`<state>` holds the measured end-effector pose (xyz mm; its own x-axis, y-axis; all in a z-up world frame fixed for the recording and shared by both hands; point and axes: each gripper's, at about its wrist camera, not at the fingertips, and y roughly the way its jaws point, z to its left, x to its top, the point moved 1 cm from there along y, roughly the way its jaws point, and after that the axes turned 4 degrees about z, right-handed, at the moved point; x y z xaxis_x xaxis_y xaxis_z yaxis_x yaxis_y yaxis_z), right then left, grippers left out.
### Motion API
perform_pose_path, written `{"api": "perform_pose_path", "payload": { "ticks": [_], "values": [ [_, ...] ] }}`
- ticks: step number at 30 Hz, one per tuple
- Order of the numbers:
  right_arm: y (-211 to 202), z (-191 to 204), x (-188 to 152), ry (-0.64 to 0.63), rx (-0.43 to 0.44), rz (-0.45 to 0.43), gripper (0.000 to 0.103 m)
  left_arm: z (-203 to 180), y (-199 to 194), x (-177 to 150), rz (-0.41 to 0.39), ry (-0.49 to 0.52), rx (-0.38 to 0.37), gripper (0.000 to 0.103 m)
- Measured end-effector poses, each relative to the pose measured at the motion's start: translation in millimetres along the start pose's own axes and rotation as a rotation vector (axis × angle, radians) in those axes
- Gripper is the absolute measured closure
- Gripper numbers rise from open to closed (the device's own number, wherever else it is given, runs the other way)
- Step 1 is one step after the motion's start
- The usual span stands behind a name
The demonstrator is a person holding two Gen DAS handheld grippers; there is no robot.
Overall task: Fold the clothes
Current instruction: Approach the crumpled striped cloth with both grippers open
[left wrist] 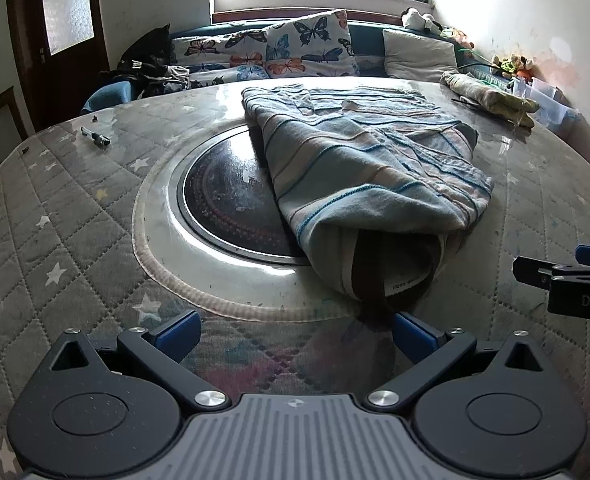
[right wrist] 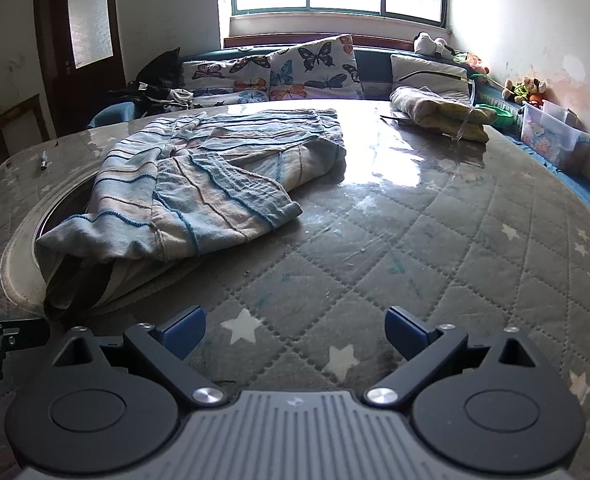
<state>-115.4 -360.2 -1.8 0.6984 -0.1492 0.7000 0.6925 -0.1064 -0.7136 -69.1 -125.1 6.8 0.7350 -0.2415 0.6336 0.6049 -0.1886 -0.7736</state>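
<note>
A blue and beige striped garment (left wrist: 359,160) lies partly folded across the round table (left wrist: 75,220), its open hem with a dark brown inner band facing me. My left gripper (left wrist: 295,334) is open just in front of that hem, its right pad close to the brown band. In the right wrist view the same striped garment (right wrist: 199,184) lies to the left, and my right gripper (right wrist: 295,330) is open over the bare star-patterned cover to the right of it. The right gripper also shows at the right edge of the left wrist view (left wrist: 551,276).
A dark glass hotplate (left wrist: 231,208) is set in the table's middle, half under the garment. A folded yellowish cloth (right wrist: 439,114) lies at the far right, a small pen-like tool (left wrist: 95,136) at the far left. Butterfly cushions (left wrist: 307,46) line a bench behind.
</note>
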Motion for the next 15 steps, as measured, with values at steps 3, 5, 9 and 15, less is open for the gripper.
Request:
{"api": "perform_pose_path", "payload": {
  "ticks": [3, 5, 9, 15],
  "values": [
    [1.2, 0.7, -0.5, 0.000, 0.003, 0.004, 0.005, -1.5, 0.9, 1.0, 0.004, 0.002, 0.001, 0.000],
    [1.8, 1.3, -0.8, -0.001, 0.006, 0.006, 0.005, -2.7, 1.6, 1.6, 0.007, 0.006, 0.001, 0.000],
    [2.9, 1.3, -1.0, -0.002, 0.009, 0.011, 0.005, -5.1, 2.3, 2.5, 0.010, 0.012, 0.003, 0.000],
    [3.9, 4.4, 0.6, -0.008, 0.014, 0.018, 0.005, -7.2, 3.3, 3.6, 0.016, 0.018, 0.002, 0.000]
  ]
}}
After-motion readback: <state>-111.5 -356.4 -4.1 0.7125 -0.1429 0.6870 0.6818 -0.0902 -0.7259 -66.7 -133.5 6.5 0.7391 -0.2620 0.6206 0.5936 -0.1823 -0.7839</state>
